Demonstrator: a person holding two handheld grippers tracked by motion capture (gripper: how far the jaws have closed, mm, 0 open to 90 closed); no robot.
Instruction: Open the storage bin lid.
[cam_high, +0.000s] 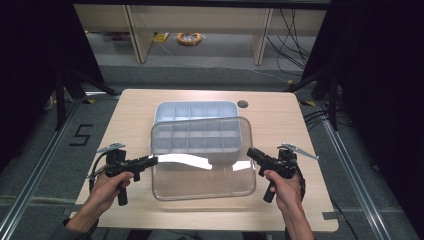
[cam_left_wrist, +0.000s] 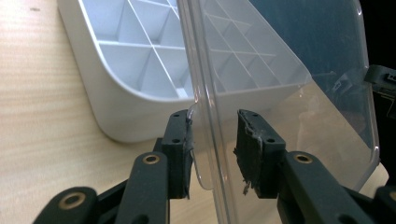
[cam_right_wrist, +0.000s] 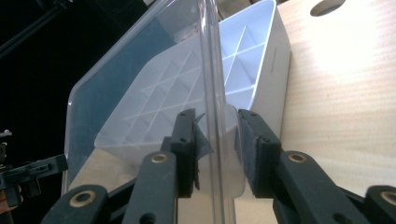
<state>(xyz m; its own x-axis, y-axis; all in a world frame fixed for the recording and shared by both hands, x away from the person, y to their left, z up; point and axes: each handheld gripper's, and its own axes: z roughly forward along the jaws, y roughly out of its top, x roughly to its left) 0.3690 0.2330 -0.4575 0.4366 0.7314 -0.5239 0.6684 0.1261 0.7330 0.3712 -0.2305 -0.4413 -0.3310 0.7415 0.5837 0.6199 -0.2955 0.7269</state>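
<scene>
Clear plastic, thin and stiff, forms the lid, which is held by its two side edges above the table and partly over the white divided box. The left gripper is clamped on the left rim and the right gripper on the right. Lightness and slipperiness are judged likely, so the grip is best kept on the raised rim.

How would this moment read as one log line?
left gripper: shut on clear lid | right gripper: shut on clear lid | lid above white tray
</scene>
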